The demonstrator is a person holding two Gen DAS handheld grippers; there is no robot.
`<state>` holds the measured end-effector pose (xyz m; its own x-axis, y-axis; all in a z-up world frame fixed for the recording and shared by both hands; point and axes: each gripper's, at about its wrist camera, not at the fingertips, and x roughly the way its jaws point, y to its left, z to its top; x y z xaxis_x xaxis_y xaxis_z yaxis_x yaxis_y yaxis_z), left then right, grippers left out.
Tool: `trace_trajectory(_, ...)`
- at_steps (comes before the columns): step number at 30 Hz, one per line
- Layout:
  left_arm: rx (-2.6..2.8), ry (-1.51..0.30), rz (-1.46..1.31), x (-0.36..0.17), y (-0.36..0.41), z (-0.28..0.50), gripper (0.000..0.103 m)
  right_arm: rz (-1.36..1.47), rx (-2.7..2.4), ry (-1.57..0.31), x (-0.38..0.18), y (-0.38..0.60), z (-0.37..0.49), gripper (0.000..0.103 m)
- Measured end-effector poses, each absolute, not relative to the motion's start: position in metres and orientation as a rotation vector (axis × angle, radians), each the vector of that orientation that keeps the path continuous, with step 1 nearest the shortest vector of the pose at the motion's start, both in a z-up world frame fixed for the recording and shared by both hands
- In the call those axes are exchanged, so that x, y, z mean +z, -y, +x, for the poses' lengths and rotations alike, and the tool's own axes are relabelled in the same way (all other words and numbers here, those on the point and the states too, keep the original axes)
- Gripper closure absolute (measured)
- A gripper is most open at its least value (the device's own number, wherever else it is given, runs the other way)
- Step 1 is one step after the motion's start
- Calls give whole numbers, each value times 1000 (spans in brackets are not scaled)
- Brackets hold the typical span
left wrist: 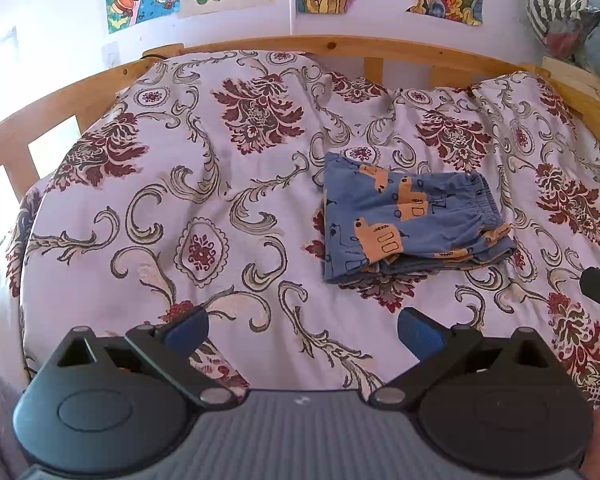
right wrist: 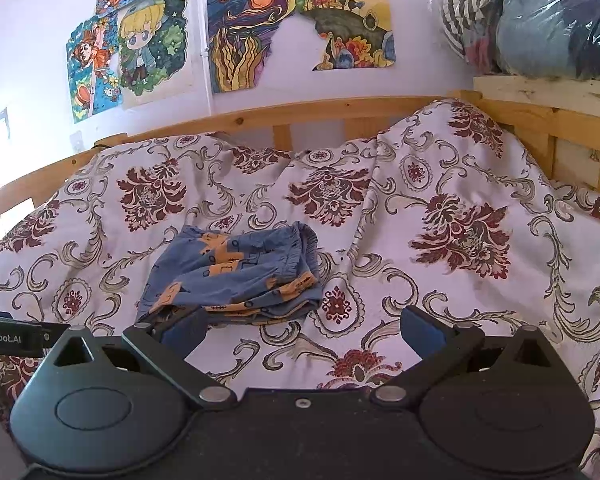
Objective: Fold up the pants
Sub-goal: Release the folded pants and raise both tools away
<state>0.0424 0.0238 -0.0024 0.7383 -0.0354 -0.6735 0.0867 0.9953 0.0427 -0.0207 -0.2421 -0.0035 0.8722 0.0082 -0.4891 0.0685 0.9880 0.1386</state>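
On the left we see our left gripper (left wrist: 302, 330) with its jaws wide apart and holding nothing, above the flowered bedspread (left wrist: 188, 208). The folded pants (left wrist: 404, 220) lie on this bedspread, to the right and in front of it. Our right gripper (right wrist: 304, 330) is also wide open and empty, just before the pants. Behind stand a wooden bed rail (right wrist: 320, 114), drawings on the wall (right wrist: 244, 36) and a plastic bag of clothes (right wrist: 540, 20).

**Bed and what lay on it**

Your bed (left wrist: 260, 46) had a wooden rail frame along the wall and was covered by a pale bedspread (left wrist: 228, 184) patterned with dark red flowers and grey scrolls, rumpled toward the back. On it lay the folded blue pants (left wrist: 404, 220) with orange shapes, waistband to your right.
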Motion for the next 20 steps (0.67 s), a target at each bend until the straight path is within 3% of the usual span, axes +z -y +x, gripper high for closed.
trace_trajectory(20, -75, -743, 112, 0, -23, 42, 0, 146, -11, -517, -4, 239, -21, 1)
